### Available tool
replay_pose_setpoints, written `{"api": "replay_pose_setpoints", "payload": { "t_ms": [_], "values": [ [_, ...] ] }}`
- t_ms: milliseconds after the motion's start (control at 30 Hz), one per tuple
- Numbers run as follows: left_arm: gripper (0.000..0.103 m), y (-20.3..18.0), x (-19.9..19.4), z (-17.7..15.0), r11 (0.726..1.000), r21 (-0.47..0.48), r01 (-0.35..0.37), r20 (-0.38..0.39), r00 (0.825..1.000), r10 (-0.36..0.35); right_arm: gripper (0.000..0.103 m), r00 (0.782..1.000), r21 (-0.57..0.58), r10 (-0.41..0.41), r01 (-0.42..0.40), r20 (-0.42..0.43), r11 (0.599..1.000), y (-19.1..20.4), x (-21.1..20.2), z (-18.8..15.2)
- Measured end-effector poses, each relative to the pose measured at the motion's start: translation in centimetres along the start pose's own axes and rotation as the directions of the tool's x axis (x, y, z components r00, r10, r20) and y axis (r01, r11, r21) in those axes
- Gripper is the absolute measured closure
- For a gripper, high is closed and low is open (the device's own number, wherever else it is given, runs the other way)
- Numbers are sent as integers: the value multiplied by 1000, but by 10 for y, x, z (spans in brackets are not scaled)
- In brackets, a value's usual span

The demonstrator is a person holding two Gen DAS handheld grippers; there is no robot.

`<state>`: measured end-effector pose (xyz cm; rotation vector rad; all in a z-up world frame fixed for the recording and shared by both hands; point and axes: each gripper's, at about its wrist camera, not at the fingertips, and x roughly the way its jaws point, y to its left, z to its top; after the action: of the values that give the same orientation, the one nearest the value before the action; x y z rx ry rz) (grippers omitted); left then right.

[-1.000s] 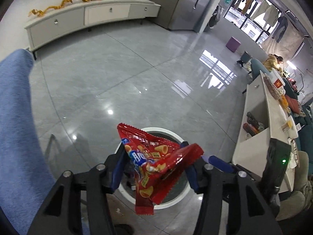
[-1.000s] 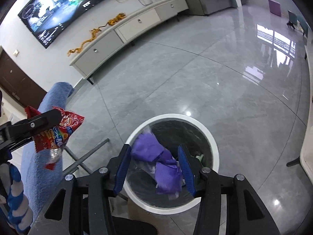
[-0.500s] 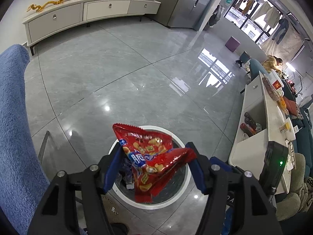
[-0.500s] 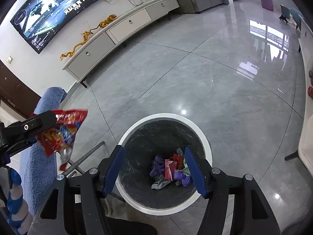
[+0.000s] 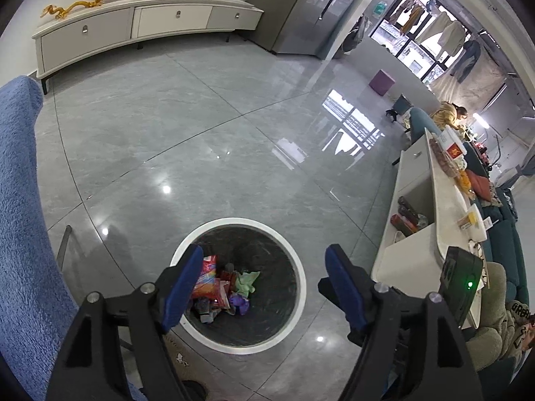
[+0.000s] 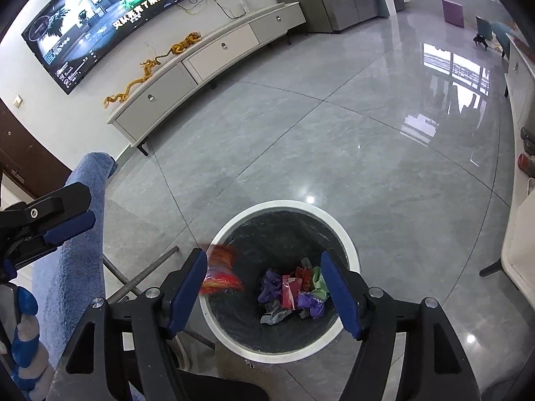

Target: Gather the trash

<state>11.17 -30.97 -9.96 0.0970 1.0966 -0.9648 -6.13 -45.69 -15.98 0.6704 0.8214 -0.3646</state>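
Looking down past both sets of blue pads, we see the round bin (image 5: 302, 287) with its white rim and dark liner directly below and ahead of us. At its bottom lies a heap of crumpled trash (image 6: 294, 289): purple, red, pale green and grey scraps. The red snack bag (image 6: 220, 272) appears blurred in the right wrist view, just inside the bin's rim next to our right hand-held gripper's left pad; in the left wrist view it lies on the heap by the left pad.

Our left hand-held gripper (image 5: 262, 287) stands spread with nothing between its pads; its jaws have just been opening. Our right hand-held gripper (image 6: 262, 289) is likewise spread and empty, its jaws also just opened.

To the left of both grippers runs a blue fleece-covered edge (image 5: 20, 200) with metal legs (image 6: 140, 277) crossing beneath it, close to the bin. To the right of the left gripper stands a white bench (image 5: 448, 200) carrying boxes and packets, too small to read. Far ahead sit a low white cabinet (image 5: 133, 23) with a golden dragon figure (image 5: 80, 1) and a wall screen (image 6: 117, 10) whose writing we cannot make out.
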Motion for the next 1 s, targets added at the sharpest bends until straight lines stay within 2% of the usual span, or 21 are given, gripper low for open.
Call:
{"api": "replay_pose_setpoints", "payload": {
  "t_ms": [200, 400, 533, 800, 1000],
  "values": [
    [29, -3, -13, -4, 1000, 8, -13, 23, 1000, 13, 34, 1000, 4, -11, 10, 22, 1000, 3, -13, 0],
    [29, 7, -47, -15, 996, -1, -88, 95, 992, 88, 33, 999, -31, 12, -11, 40, 999, 24, -22, -2],
    [29, 20, -76, -26, 989, -20, -144, 149, 978, 145, 31, 998, -78, 43, -39, 48, 996, 52, -26, -6],
    [29, 51, -141, -57, 960, -72, -271, 247, 928, 281, 28, 993, -196, 115, -106, 34, 975, 115, -30, -18],
    [29, 76, -190, -83, 926, -132, -353, 311, 872, 377, 26, 984, -280, 171, -153, 39, 948, 164, -39, -26]
  ]
}}
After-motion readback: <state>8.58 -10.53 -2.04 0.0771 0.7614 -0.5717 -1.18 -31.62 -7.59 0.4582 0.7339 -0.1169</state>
